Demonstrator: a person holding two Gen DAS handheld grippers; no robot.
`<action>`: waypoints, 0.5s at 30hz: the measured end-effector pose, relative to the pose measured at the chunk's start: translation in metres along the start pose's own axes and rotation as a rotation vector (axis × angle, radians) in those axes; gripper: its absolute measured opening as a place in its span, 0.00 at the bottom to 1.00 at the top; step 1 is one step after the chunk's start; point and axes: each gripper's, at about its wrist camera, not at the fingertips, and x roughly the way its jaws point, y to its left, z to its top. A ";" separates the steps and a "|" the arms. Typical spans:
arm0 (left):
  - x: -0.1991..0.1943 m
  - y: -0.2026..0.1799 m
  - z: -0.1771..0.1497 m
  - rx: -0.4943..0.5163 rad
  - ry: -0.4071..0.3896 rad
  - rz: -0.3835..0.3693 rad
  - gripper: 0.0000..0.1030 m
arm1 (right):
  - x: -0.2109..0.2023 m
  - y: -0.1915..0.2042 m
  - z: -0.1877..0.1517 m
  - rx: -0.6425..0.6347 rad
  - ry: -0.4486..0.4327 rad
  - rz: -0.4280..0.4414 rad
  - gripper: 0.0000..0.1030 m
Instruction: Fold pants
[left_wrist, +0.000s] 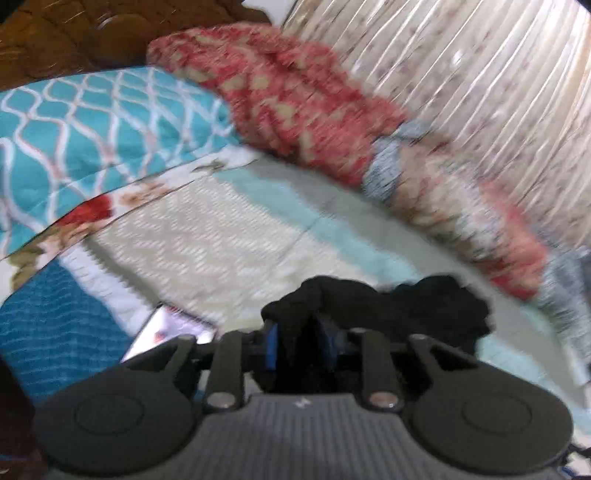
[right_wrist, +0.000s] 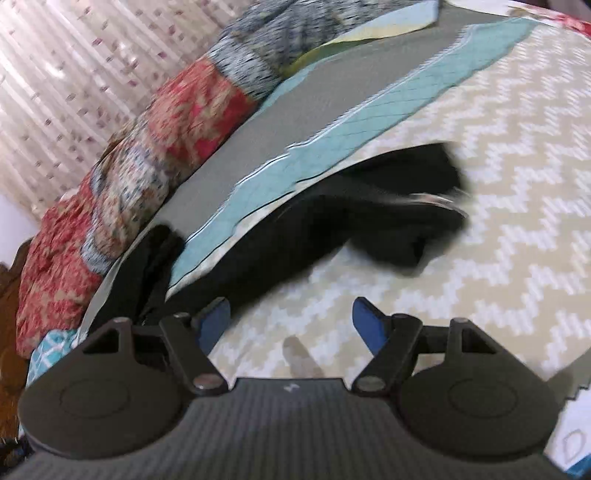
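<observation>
A: On the bed (right_wrist: 517, 184), the black pants (right_wrist: 332, 229) lie crumpled. The left tongs (left_wrist: 301, 345) pinch a bunched end.

B: Right tongs (right_wrist: 291, 325) stand open, empty. Cloth looks soft, light; better to grip a hem.

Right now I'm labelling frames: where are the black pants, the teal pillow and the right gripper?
black pants (right_wrist: 332, 229), right wrist view, middle of the cloth.
teal pillow (left_wrist: 92, 125), left wrist view, patterned face.
right gripper (right_wrist: 291, 325), right wrist view, between open fingertips.
</observation>
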 end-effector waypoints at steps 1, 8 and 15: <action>0.007 0.003 -0.007 -0.029 0.044 0.024 0.41 | -0.001 -0.008 0.000 0.022 -0.005 -0.006 0.74; 0.053 0.026 -0.066 -0.299 0.270 -0.065 0.75 | -0.020 -0.035 -0.007 0.101 -0.045 -0.057 0.74; 0.070 0.061 -0.067 -0.591 0.266 -0.162 0.84 | -0.008 -0.061 0.002 0.286 -0.101 -0.044 0.74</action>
